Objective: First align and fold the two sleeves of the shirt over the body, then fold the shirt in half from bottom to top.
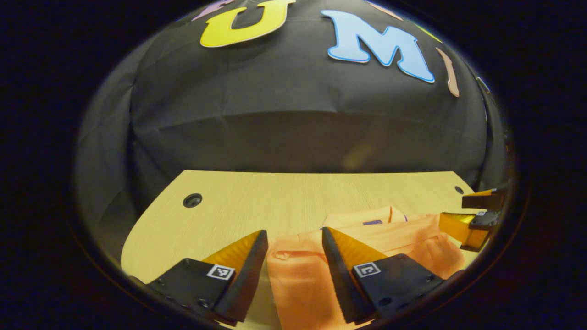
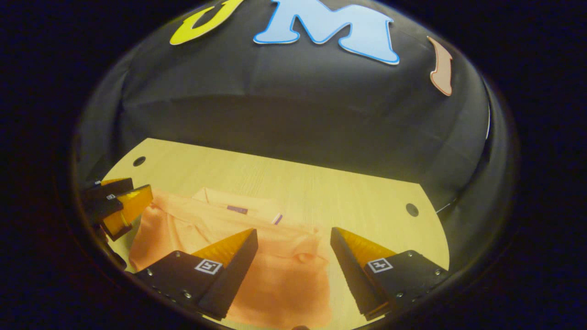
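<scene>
One rumpled orange shirt (image 1: 302,275) on table (image 1: 257,201)

An orange shirt (image 1: 412,240) is seen lying flat on the light wooden desk (image 1: 257,197), its collar turned toward the far edge and a small purple label visible inside the neck. In the right gripper view the shirt (image 2: 279,270) is spread across the near part of the desk, with one sleeve laid over the body so that its cuff sits near the middle. The cloth is lightly creased.
</scene>
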